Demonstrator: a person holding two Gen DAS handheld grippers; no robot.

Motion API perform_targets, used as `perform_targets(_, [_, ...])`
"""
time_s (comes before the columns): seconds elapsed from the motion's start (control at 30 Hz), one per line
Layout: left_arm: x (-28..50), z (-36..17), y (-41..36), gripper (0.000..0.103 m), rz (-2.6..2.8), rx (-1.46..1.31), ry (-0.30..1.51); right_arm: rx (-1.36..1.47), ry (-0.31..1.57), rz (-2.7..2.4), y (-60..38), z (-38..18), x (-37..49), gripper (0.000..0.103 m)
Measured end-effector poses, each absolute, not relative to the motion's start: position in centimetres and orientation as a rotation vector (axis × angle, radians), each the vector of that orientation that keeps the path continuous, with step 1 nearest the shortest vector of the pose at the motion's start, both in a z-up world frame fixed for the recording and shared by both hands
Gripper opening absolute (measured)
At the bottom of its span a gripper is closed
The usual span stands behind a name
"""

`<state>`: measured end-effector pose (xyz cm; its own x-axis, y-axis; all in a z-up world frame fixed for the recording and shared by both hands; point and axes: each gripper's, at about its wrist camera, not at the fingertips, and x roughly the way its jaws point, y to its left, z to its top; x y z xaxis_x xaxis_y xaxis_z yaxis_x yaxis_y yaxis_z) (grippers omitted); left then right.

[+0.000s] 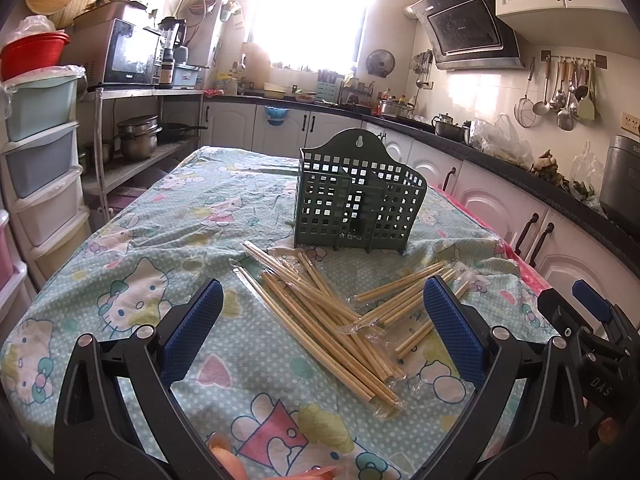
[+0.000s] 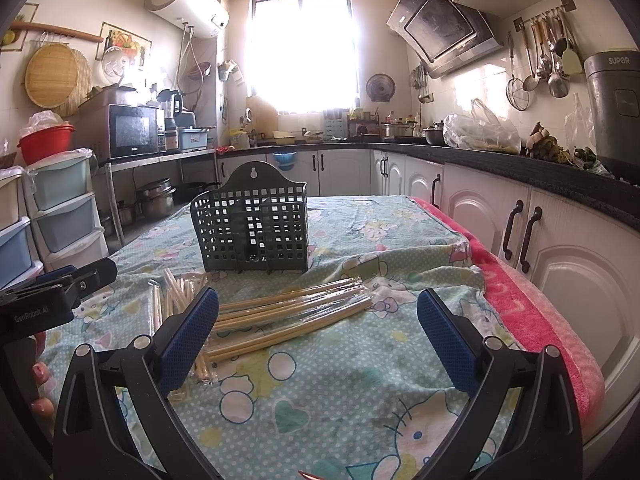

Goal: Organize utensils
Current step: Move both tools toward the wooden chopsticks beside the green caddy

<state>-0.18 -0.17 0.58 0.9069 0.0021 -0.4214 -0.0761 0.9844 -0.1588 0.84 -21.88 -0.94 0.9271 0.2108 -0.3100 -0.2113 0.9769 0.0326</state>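
A pile of bamboo chopsticks (image 1: pixel 332 316) in clear wrappers lies crossed on the patterned tablecloth (image 1: pixel 168 240). Behind the pile stands a dark green perforated utensil holder (image 1: pixel 354 204), upright, with nothing visible inside. My left gripper (image 1: pixel 324 316) is open, hovering over the near end of the pile, nothing between its blue pads. In the right wrist view the chopsticks (image 2: pixel 280 316) lie left of centre and the holder (image 2: pixel 252 228) stands behind them. My right gripper (image 2: pixel 318 322) is open, to the right of the pile, holding nothing. The right gripper (image 1: pixel 592 312) also shows at the left view's right edge.
A pink towel (image 2: pixel 532 312) hangs over the table's right edge beside white cabinets (image 2: pixel 560 240). Plastic drawer units (image 1: pixel 40 160) and a metal shelf with pots (image 1: pixel 138 140) stand to the left. The left gripper's body (image 2: pixel 52 296) and fingertips of a hand (image 2: pixel 40 388) show at the left.
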Motion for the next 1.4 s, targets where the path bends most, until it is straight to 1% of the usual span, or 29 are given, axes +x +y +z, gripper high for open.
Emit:
perform_targets(0.2, [-0.1, 0.9, 0.0, 0.093, 0.050, -0.184, 0.434, -0.015, 0.340, 0.237, -21.6, -1.0, 1.1, 0.097])
perform_targets(0.53, [1.2, 0.5, 3.0, 0.093, 0.074, -0.258, 0.468, -0.008, 0.453, 0.285, -20.9, -1.0, 4.9, 0.097])
perform_targets(0.7, [2.2, 0.8, 4.4, 0.092, 0.077, -0.288, 0.480, -0.026, 0.477, 0.293, -20.6, -0.6, 6.8, 0.097])
perform_targets(1.03, [5.5, 1.2, 5.5, 0.093, 0.046, -0.319, 0.529, -0.045, 0.517, 0.314, -20.1, 0.2, 10.1, 0.097])
perform_targets(1.4, [9.1, 0.5, 5.2, 0.092, 0.007, -0.322, 0.603, -0.041, 0.572, 0.297, -20.6, -0.3, 13.2, 0.097])
